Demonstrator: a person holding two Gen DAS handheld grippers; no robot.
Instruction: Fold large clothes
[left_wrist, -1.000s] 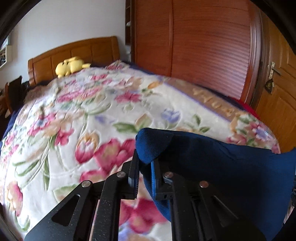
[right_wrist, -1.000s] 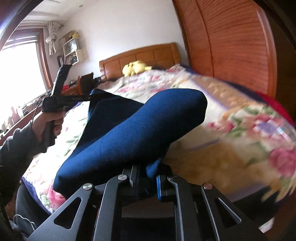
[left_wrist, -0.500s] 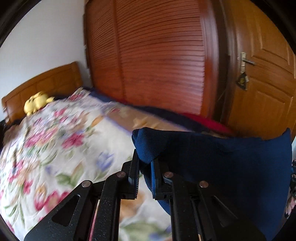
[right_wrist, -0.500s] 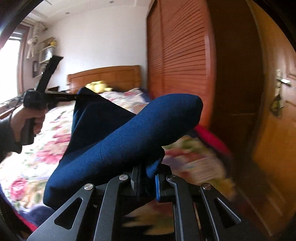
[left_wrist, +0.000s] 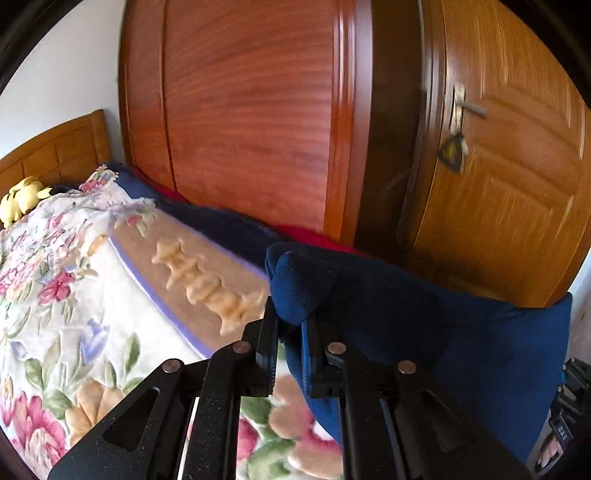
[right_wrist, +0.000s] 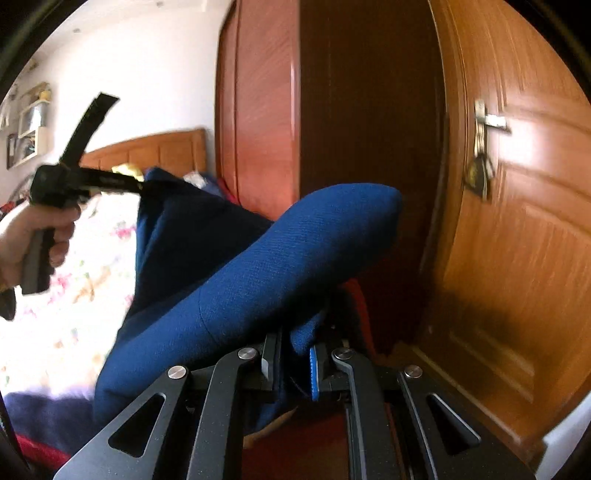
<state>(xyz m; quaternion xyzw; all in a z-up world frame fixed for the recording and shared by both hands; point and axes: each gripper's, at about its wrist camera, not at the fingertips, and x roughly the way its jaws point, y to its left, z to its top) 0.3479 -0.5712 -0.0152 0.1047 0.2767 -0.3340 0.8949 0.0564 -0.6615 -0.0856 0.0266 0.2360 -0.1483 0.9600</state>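
Note:
A dark blue garment (left_wrist: 424, 325) hangs in the air, stretched between both grippers above the bed's edge. My left gripper (left_wrist: 290, 332) is shut on one folded corner of it; the cloth bulges over the fingertips and spreads to the right. In the right wrist view the same blue garment (right_wrist: 280, 266) rolls over my right gripper (right_wrist: 295, 354), which is shut on another corner. The left gripper (right_wrist: 122, 182) shows there too, held by a hand (right_wrist: 33, 236) at the left, pinching the far end of the cloth.
A bed with a floral blanket (left_wrist: 74, 295) lies to the left, a yellow plush toy (left_wrist: 22, 199) by its wooden headboard (left_wrist: 55, 151). A red-brown wardrobe (left_wrist: 251, 110) and a wooden door (left_wrist: 498, 184) with a handle stand close ahead.
Both grippers have swung right with the garment, from over the bed toward the wardrobe and door. The cloth stays held at both corners.

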